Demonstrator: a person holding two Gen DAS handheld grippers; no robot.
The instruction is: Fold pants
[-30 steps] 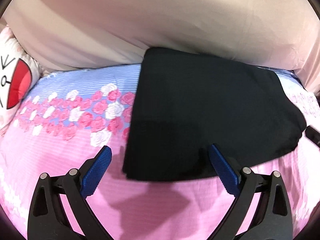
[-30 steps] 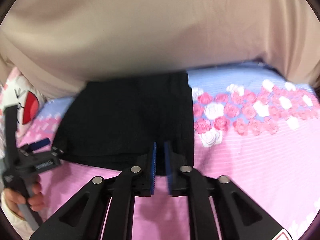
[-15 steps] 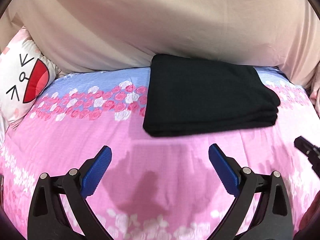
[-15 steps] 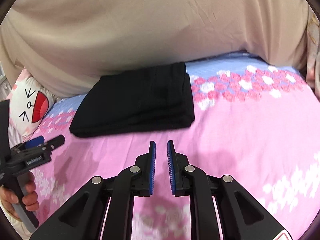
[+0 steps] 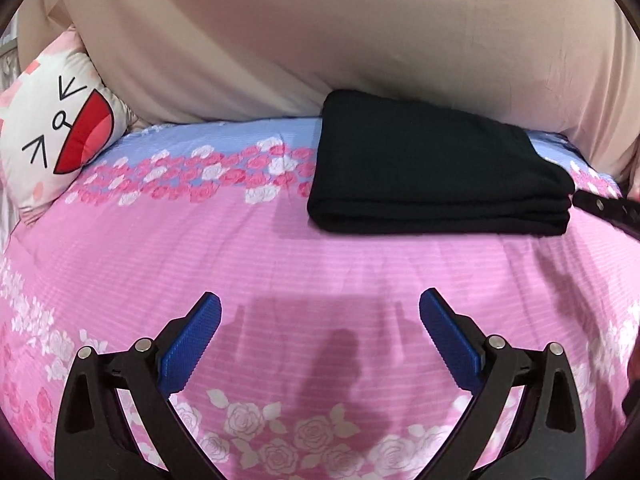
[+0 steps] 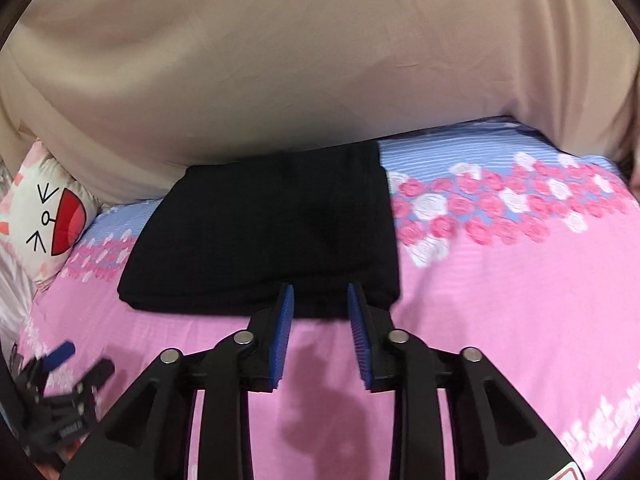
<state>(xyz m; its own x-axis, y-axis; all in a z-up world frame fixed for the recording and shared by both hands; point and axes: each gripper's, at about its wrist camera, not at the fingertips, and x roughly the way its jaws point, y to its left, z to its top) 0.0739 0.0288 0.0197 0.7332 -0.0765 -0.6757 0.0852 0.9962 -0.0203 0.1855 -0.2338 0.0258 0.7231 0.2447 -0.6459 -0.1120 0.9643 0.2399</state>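
The black pants (image 5: 432, 168) lie folded into a thick rectangle on the pink floral bedspread (image 5: 280, 264), far side against a beige cloth. My left gripper (image 5: 320, 300) is wide open over bare bedspread, well short of the pants, with nothing between its blue pads. In the right wrist view the pants (image 6: 272, 232) lie just ahead. My right gripper (image 6: 321, 294) hovers at their near edge, its jaws opening to a narrow gap that holds nothing. The left gripper (image 6: 60, 364) shows at the lower left, and the right gripper's tip (image 5: 608, 208) at the pants' right end.
A white cartoon-face pillow (image 5: 52, 136) leans at the left end of the bed, also the pillow (image 6: 48, 216) in the right wrist view. A beige cloth (image 5: 320, 40) hangs along the whole far side. A blue rose-patterned band (image 6: 500, 200) runs beside the pants.
The left gripper has drawn back from the pants' near edge, staying open. The right gripper backed off, then came forward to the pants' edge again, and its jaws have parted a little.
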